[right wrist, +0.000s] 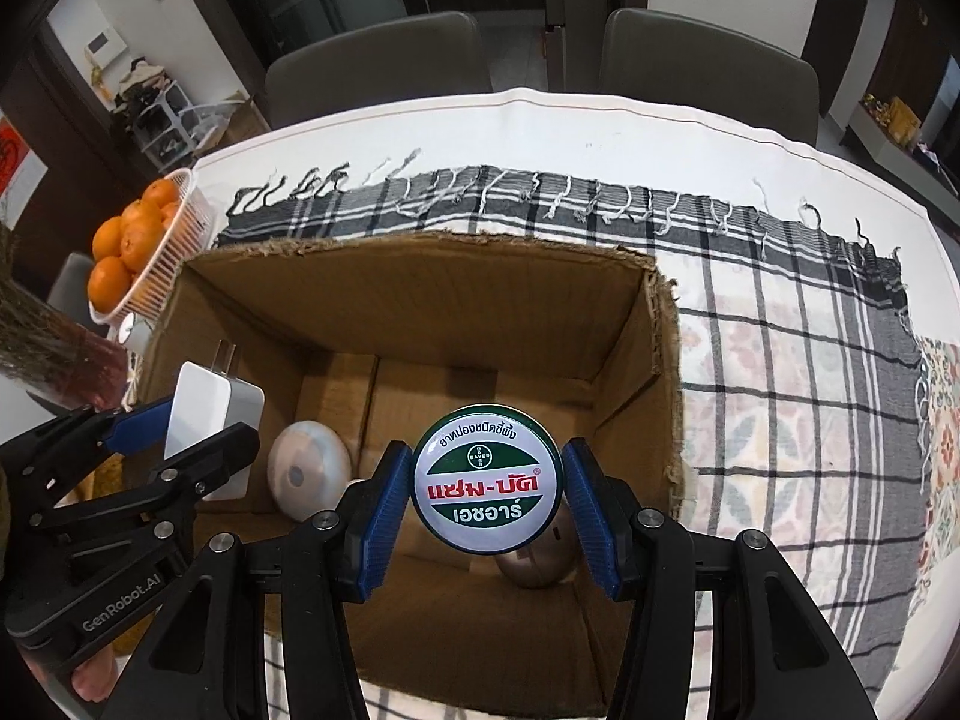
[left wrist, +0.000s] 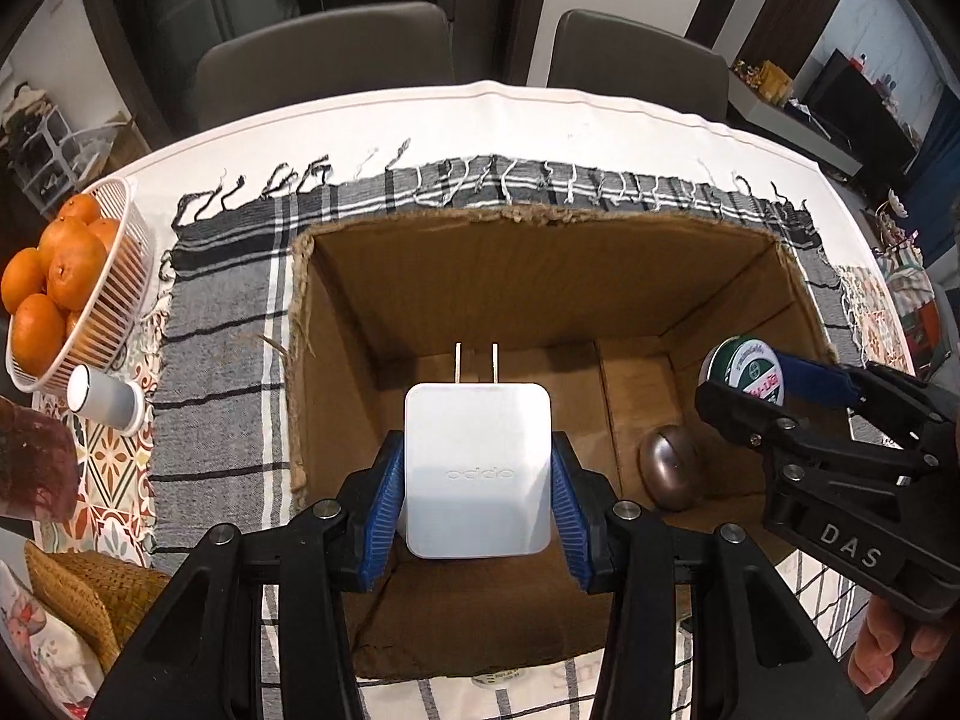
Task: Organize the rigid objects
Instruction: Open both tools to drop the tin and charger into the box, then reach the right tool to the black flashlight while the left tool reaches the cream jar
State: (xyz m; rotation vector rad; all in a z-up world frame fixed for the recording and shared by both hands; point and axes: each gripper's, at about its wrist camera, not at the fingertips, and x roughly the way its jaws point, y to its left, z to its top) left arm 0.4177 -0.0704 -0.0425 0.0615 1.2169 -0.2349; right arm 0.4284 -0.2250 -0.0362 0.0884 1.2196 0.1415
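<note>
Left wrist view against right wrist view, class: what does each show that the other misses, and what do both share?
Only the left wrist view shows the charger's oppo logo and a woven basket. Only the right wrist view shows the tin's full printed lid, and a pale oval object in the box. Both show the cardboard box, the oranges basket, the left gripper gripping the charger and the right gripper gripping the tin.
</note>
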